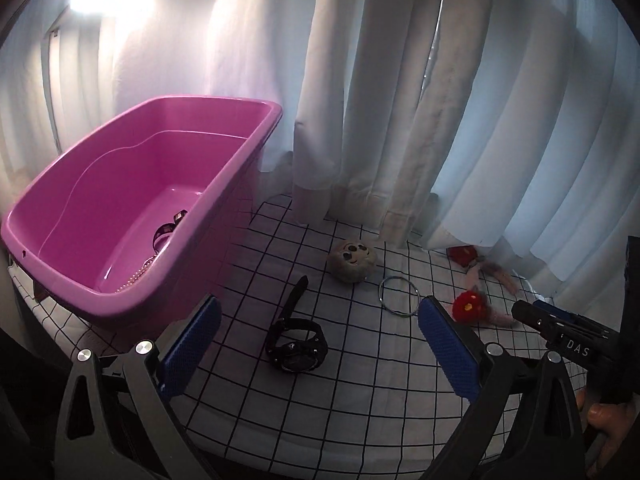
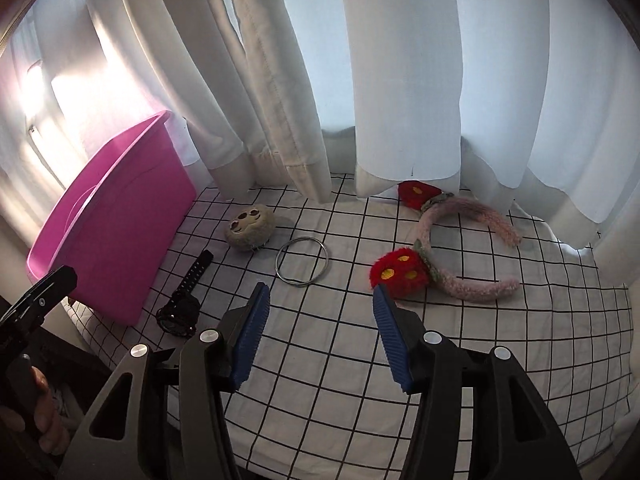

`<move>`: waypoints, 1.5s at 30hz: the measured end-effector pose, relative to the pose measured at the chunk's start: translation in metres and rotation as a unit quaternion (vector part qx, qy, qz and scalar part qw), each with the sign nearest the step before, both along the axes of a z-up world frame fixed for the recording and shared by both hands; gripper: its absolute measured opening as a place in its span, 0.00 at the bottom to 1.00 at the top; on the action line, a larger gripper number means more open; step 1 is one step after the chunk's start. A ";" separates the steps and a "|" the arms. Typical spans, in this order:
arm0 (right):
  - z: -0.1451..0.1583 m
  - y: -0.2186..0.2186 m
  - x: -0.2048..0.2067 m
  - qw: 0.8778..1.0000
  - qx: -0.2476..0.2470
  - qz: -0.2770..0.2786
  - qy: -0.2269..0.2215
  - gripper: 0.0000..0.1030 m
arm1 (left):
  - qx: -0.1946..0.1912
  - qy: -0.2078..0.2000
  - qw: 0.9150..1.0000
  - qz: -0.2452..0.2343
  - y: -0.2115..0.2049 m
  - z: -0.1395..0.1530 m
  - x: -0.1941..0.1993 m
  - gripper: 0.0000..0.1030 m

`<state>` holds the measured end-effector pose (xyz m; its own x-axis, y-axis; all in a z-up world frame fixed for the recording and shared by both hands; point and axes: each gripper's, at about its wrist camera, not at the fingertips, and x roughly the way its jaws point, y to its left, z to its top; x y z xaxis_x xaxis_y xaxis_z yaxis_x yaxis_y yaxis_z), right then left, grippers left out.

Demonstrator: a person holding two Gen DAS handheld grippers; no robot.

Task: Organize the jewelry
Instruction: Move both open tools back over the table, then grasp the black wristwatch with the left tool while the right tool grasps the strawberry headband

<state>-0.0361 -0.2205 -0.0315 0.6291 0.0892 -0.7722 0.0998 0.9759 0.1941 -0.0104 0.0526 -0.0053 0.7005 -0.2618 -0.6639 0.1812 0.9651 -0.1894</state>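
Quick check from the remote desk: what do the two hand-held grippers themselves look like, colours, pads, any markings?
Both match: the left hand-held gripper and the right hand-held gripper have black angular plastic arms with triangular cutouts, round silver pivot bolts, and blue ribbed finger pads. Seen from the left wrist camera, the right one's black body carries white letters "DAS". No cables or sleeves show; only bare fingers at the handles.
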 end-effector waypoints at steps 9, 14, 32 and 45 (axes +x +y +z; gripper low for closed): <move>-0.040 -0.032 0.003 0.999 -0.010 0.004 0.030 0.53 | 0.044 0.055 0.997 0.030 -0.030 -0.072 0.029 0.94; -0.057 -0.048 0.013 0.999 -0.013 0.007 0.041 0.58 | 0.068 0.091 0.992 0.060 -0.031 -0.100 0.050 0.94; -0.101 -0.066 0.050 0.995 -0.047 0.046 0.070 0.59 | 0.097 0.133 0.982 0.095 -0.029 -0.138 0.077 0.94; -0.112 -0.074 0.075 0.978 -0.095 0.161 0.096 0.59 | 0.106 0.143 0.980 0.095 -0.036 -0.157 0.083 0.94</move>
